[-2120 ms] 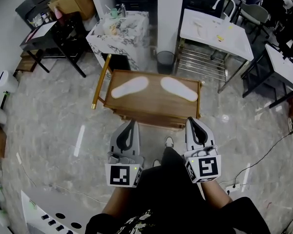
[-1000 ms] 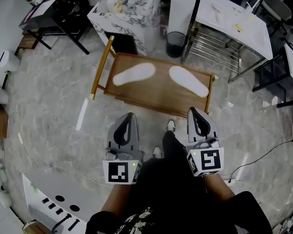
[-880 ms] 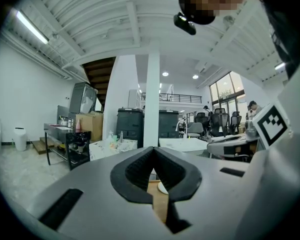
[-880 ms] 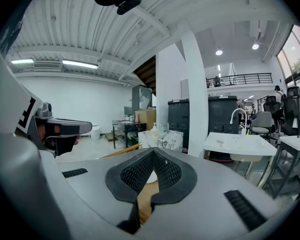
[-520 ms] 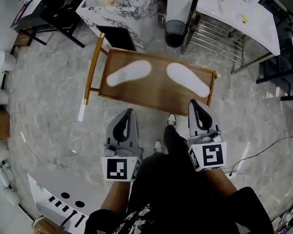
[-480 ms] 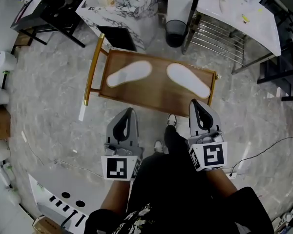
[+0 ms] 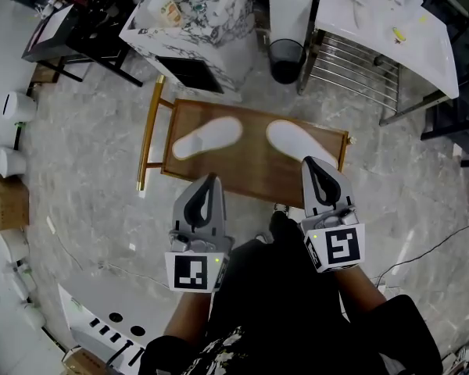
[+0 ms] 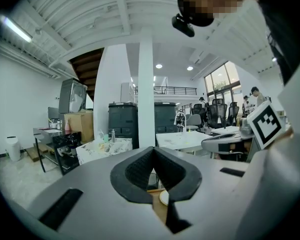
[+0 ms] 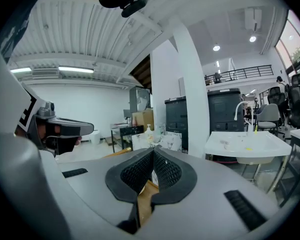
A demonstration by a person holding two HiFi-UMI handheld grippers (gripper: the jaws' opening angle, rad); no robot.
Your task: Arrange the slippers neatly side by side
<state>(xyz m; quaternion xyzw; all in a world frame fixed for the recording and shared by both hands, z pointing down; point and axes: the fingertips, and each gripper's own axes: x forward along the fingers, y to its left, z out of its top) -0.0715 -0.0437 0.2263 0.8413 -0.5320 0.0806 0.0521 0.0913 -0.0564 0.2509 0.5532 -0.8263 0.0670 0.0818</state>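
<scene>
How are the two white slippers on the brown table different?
The left slipper slants up toward the right in the head view; the right slipper slants the opposite way, making a roof shape. The left slipper shows whole; the right slipper is partly covered by the right gripper. Both are white, flat on the wooden table, not touching.

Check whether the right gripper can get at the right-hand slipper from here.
Probably yes. The right gripper points at the right-hand slipper on the wooden table, and nothing lies between them. Its jaws are shut and empty, so they must open first.
</scene>
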